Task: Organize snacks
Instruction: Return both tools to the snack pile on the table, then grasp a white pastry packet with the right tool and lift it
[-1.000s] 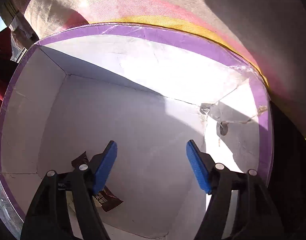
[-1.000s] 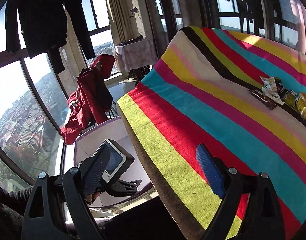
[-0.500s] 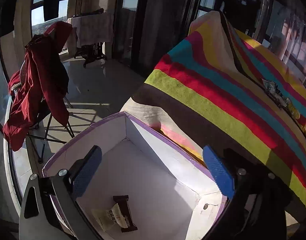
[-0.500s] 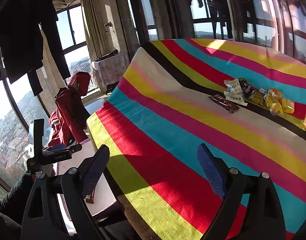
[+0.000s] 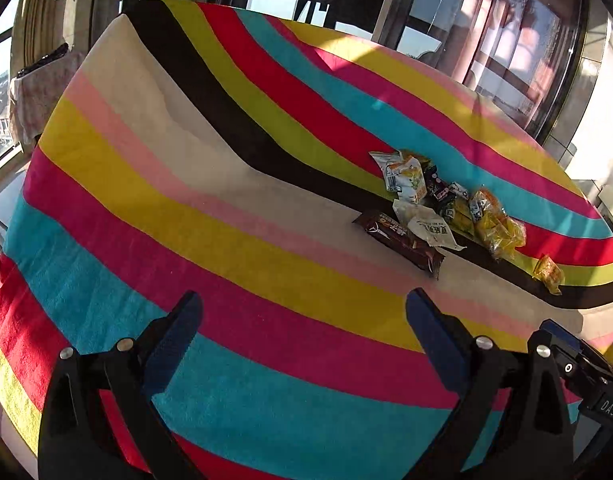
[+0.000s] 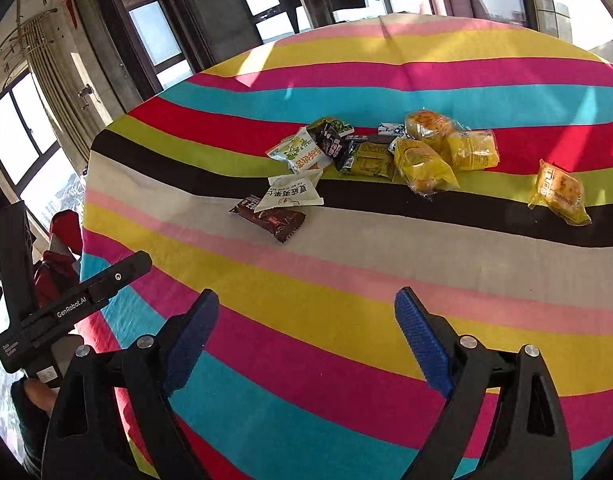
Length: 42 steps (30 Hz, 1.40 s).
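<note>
While both claws hang over the striped cloth (image 6: 346, 340), neither one grips anything. On the left claw (image 5: 302, 336) the jaws are spread wide with only cloth between them, and the right claw (image 6: 306, 336) is spread apart and empty too. Snack pile (image 6: 370, 152) sits well ahead of the right claw, up and a bit right of the left one. Brown bar (image 6: 270, 218) is the closest piece, with a white packet (image 6: 292, 194) lying on its far end. 1 yellow bag (image 6: 558, 192) sits off alone to the right.
</note>
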Each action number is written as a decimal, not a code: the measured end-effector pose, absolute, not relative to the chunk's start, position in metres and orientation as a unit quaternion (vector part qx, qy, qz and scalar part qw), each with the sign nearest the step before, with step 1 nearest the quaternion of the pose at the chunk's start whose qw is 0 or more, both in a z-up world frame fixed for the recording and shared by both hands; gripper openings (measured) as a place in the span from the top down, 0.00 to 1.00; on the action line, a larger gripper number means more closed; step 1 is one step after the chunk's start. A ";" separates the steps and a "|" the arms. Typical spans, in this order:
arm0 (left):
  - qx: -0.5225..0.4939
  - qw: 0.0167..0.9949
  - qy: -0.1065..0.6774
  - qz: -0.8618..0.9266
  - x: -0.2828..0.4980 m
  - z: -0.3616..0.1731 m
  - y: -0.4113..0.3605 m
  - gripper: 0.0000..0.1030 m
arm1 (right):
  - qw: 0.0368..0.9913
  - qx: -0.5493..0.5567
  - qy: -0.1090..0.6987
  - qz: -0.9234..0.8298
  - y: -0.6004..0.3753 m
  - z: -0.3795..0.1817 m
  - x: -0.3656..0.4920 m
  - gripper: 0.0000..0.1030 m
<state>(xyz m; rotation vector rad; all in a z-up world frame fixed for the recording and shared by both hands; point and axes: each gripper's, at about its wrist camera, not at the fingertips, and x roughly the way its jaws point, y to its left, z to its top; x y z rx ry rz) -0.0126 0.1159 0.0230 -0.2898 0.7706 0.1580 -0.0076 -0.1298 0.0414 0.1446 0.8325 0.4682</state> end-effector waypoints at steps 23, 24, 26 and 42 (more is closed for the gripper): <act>-0.183 0.902 0.387 0.054 0.023 -0.010 0.128 0.02 | 0.760 -0.219 0.442 0.424 -0.011 0.018 0.147 0.16; -0.185 0.902 0.386 0.053 0.022 -0.009 0.129 0.02 | 0.755 -0.223 0.445 0.427 -0.006 0.014 0.150 0.16; -0.185 0.902 0.386 0.053 0.022 -0.009 0.129 0.02 | 0.748 -0.217 0.457 0.430 -0.002 0.005 0.154 0.15; -0.191 0.902 0.383 0.051 0.017 -0.008 0.132 0.02 | 0.821 -0.039 0.410 0.395 -0.116 0.054 0.044 0.78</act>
